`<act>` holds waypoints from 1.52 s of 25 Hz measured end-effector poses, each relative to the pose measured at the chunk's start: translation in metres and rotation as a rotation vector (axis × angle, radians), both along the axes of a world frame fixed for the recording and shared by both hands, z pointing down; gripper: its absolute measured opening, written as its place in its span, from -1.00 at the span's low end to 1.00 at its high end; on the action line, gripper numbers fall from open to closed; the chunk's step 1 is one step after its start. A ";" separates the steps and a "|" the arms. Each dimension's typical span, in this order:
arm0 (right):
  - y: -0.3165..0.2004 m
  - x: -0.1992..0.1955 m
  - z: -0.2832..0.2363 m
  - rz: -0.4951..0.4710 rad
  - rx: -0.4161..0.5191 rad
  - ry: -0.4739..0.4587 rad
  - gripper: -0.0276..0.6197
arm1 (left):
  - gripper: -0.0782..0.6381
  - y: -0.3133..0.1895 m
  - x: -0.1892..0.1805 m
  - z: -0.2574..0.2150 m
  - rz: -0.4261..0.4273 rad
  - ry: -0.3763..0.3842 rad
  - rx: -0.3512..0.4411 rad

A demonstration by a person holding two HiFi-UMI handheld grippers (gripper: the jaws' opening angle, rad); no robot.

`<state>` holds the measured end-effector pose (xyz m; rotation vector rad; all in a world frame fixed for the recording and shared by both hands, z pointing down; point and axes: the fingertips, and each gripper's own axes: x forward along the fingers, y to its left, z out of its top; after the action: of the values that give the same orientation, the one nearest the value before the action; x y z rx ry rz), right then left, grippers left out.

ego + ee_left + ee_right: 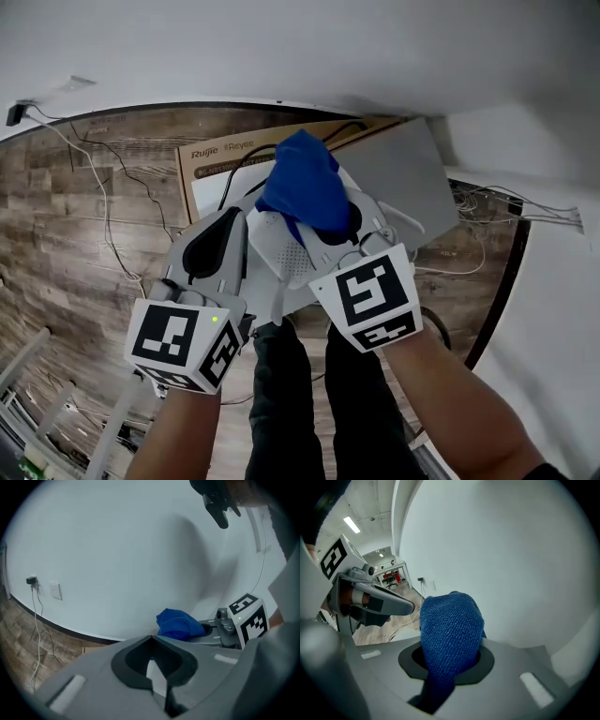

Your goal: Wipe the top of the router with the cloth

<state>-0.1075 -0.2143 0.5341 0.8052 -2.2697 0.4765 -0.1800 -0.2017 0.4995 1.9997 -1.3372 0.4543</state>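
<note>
Right tongs (449, 670) clamped on cloth (451, 623), bunch pointing forward along them; left tongs (151, 643) together

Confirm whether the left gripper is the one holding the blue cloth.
No, the blue cloth is pinched by the right gripper; the left gripper grips the white router.
</note>
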 end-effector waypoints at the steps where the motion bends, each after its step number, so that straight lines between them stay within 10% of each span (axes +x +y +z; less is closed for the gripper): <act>1: -0.001 0.007 0.000 0.019 -0.004 -0.003 -0.61 | -0.78 -0.004 0.006 0.000 0.011 0.001 0.001; 20: 0.033 0.062 0.000 0.167 -0.041 -0.021 -0.62 | -0.78 -0.004 0.032 0.006 0.057 0.001 0.016; 38: 0.120 0.067 0.007 0.028 -0.093 -0.008 -0.62 | -0.78 0.049 0.039 -0.017 -0.005 -0.042 0.046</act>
<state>-0.0404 -0.0939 0.5415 0.7902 -2.2282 0.5947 -0.1407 -0.1531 0.4820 2.0340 -1.3892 0.4696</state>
